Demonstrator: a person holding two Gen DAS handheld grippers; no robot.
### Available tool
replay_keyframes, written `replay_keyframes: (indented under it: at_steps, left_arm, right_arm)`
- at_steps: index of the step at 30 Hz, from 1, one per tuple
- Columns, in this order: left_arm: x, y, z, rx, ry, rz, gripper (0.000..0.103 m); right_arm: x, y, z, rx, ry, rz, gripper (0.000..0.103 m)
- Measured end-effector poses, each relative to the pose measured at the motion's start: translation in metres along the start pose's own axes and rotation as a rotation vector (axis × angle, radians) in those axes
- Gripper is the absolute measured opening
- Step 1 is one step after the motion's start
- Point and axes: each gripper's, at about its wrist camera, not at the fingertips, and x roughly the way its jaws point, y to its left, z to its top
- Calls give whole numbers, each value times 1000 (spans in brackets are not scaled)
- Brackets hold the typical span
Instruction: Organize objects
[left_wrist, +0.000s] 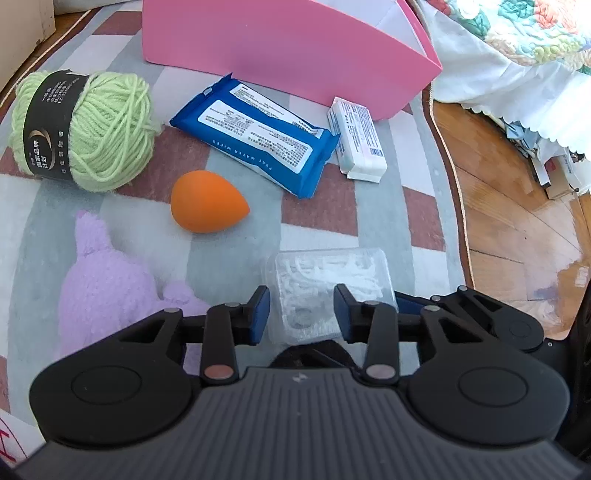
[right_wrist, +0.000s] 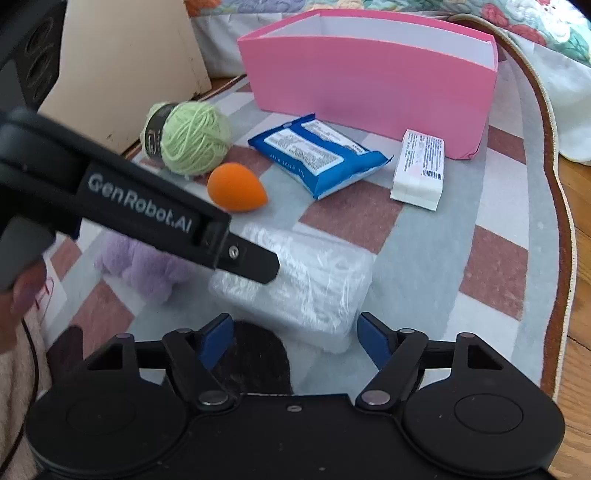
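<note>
Seven things on the rug (left_wrist: 373, 218): clear plastic case, orange sponge, green yarn, blue wipes pack, white carton, purple plush, pink box.
Clear plastic case (left_wrist: 332, 273): lies flat, nearest both tools, with white picks packed inside.
Left tool (left_wrist: 301, 314): jaws partly apart and grasping nothing. The case shows through the gap. In the right wrist view one black fingertip is over the case lid; I cannot tell whether it touches.
Right tool (right_wrist: 295, 341): released, jaws wide. The near end of the case sits between the blue pads, clear of both.
Orange sponge (left_wrist: 207, 201): at 10 o'clock from the case, near it.
Green yarn (left_wrist: 85, 129): at 10 o'clock, beyond the sponge.
Purple plush (left_wrist: 110, 291): at 9 o'clock from the case.
Blue wipes pack (left_wrist: 255, 136): at 11 o'clock, label side up.
White carton (left_wrist: 356, 142): at 12 o'clock, just beside the wipes pack.
Pink box (left_wrist: 280, 48): at 12 o'clock, farthest back, standing upright, its top open.
</note>
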Motion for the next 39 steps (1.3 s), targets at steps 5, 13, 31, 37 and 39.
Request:
replay_keyframes:
  at_steps: [5, 13, 31, 37, 39]
  left_arm:
    - [2, 4, 1, -35, -10, -25, 40]
    - [6, 4, -2, -29, -6, -37, 49]
    - [3, 6, -4, -36, -28, -41, 48]
    - [2, 1, -6, -7, -43, -24, 49]
    - [1, -3, -8, 10, -52, -13, 50]
  right_arm:
    - [4, -5, 1, 68, -10, 38, 89]
    - [4, -21, 4, 150, -34, 119, 92]
    - [21, 18, 2, -58, -21, -39, 98]
    - [16, 15, 0, -57, -44, -51, 89]
    - [15, 18, -3, -81, -50, -70, 85]
